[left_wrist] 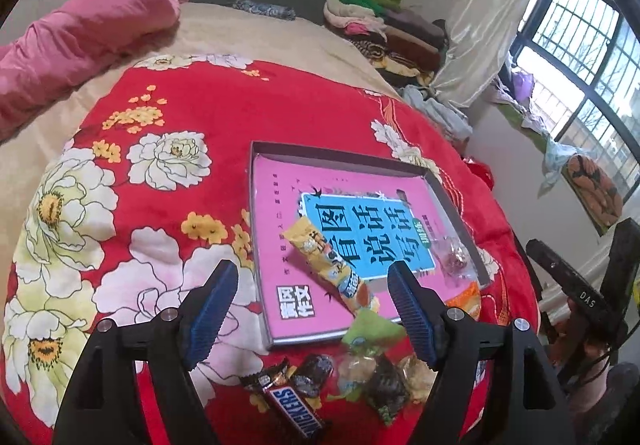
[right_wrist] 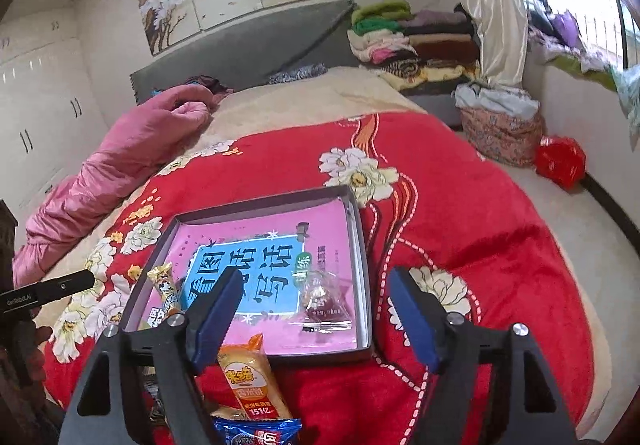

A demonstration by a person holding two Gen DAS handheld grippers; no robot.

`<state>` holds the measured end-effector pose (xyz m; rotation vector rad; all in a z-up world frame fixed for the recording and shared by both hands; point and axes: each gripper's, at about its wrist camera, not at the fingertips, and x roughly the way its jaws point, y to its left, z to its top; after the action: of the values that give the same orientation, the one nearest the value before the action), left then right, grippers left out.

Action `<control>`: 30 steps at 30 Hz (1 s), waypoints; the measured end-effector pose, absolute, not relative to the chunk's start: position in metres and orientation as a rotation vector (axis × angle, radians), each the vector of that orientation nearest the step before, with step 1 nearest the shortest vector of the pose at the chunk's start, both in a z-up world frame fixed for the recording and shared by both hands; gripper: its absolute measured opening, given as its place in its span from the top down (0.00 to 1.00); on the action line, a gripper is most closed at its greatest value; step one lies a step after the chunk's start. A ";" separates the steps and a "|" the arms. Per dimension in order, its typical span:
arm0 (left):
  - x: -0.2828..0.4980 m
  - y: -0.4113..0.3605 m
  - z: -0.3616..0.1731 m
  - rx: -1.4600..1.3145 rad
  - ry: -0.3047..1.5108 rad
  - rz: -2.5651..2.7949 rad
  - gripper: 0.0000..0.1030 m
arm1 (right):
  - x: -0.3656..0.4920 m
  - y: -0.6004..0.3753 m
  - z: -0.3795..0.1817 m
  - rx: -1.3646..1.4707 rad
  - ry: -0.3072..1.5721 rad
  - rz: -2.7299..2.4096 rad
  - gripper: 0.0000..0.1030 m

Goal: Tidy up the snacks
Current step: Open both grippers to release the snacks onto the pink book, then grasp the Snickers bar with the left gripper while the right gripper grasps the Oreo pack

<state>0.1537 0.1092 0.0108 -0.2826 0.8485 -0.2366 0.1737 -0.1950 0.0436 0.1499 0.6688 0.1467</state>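
Red soft bed cover (left_wrist: 192, 101): with both grippers' fingers (left_wrist: 212, 309) (right_wrist: 412, 321) open and empty, I may nudge the snack box (left_wrist: 260, 149) crooked.

The shallow grey cardboard box (right_wrist: 362, 245) has much free pink floor in its far half. The long yellow snack bar (left_wrist: 332, 265) and the clear-wrapped reddish candy (right_wrist: 324, 303) occupy the near half. Loose wrapped sweets (left_wrist: 360, 369) crowd the red flowered bedspread (left_wrist: 192, 105) before its near rim.
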 end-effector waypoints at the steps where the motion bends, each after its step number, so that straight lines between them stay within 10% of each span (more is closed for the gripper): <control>1: 0.153 0.108 0.011 -0.279 0.846 -0.235 0.24 | 0.172 -0.193 0.045 0.142 0.664 0.147 0.26; 30: 0.095 0.103 -0.022 -0.243 0.922 -0.133 0.23 | 0.112 -0.175 0.029 0.051 0.741 0.197 0.22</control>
<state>0.0952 0.1027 -0.0217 -0.2431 0.9216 -0.1325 0.1124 -0.1750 0.0294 0.0513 0.7407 0.1973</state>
